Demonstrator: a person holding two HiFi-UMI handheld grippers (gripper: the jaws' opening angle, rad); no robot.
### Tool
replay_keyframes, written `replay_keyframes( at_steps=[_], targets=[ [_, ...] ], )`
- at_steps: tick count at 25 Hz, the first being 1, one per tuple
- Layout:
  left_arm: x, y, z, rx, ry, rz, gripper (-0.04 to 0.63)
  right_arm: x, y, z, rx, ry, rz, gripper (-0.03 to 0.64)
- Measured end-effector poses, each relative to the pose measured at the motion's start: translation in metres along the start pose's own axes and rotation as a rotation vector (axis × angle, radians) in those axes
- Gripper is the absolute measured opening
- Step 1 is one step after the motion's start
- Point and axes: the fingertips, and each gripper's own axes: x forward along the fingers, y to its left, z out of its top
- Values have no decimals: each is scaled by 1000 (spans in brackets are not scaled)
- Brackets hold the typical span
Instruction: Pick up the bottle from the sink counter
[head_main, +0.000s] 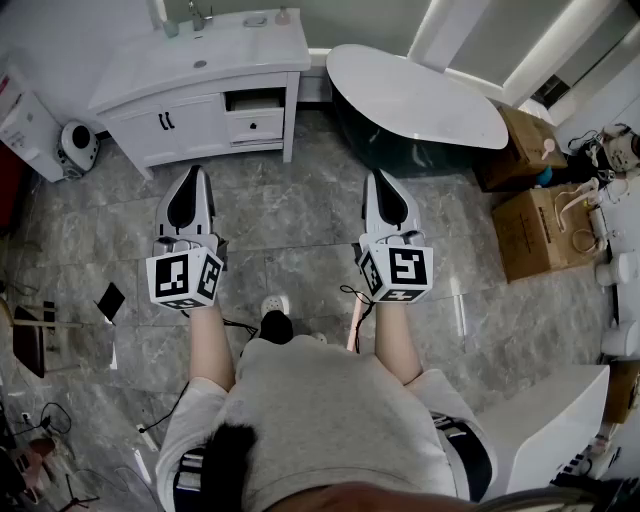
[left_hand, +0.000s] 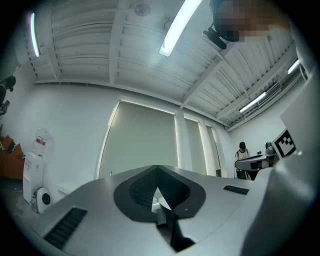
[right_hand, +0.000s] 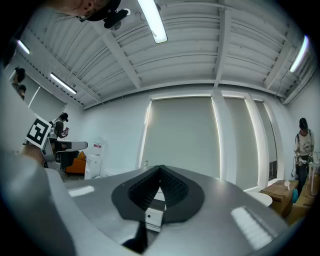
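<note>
Grey plastic jaws on both tongs are pressed together with nothing between them. In the head view the left gripper (head_main: 193, 172) and the right gripper (head_main: 378, 175) are held side by side over the marble floor (head_main: 290, 210), well apart from each other and touching nothing. Each points toward the far end of the room.

In the left gripper view, the left gripper (left_hand: 158, 167) has its ribbed pads meeting at the tip. Only a narrow wedge stays open beneath them, and the white scraps showing through it cannot be identified. In the right gripper view, the right gripper (right_hand: 161, 167) is closed the same way. A white drawer front (right_hand: 152, 215) with a small dark knob shows through its wedge.

The white sink counter (head_main: 150, 70) stands at the upper left of the head view, well beyond the left gripper. A small upright shape at its back left corner, beside the faucet (head_main: 200, 15), looks like the bottle (head_main: 168, 24). It is tiny and partly cut off by the top edge, so this is uncertain. The gripper bodies hide the countertop in both gripper views. A white bathtub (head_main: 420, 95) lies ahead of the right gripper, with cardboard boxes (head_main: 535, 235) to its right.
</note>
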Motion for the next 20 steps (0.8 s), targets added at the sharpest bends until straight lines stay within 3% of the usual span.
replay_keyframes(
  at_steps=[9,20],
  targets=[
    [15,6,1,7,-8,-21,8,13,1,1,-4,-6,-14,11],
    [53,44,-3,3,-42,-44,8,63,17,-2,13,-35,-11,11]
  ],
)
